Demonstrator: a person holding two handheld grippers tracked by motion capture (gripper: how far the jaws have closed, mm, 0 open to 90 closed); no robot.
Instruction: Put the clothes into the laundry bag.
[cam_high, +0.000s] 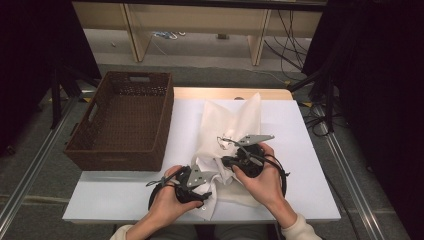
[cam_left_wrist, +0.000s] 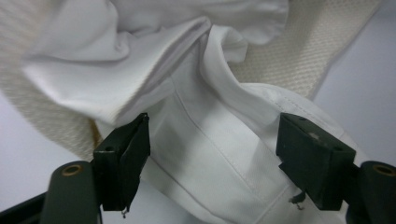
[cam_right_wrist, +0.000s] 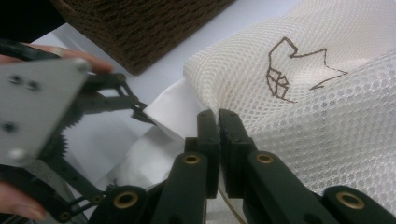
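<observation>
Brown woven wicker basket (cam_high: 120, 120) left of cream mesh laundry bag (cam_high: 235, 120), white cloth (cam_left_wrist: 219, 154) half inside bag. Left gripper (cam_left_wrist: 215, 158) released, straddling cloth; right gripper (cam_right_wrist: 218, 135) clenched on the bag's edge.

A cream mesh bag (cam_high: 235, 125), marked with a thin dark outline drawing, is laid flat on the white bench (cam_high: 310, 165). A crumpled white garment (cam_high: 207, 192) is seen protruding from its near end.

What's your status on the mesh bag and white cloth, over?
Left gripper open, white cloth between jaws, unpinched. Right gripper shut at mesh bag edge. Wicker basket stands apart, left.
</observation>
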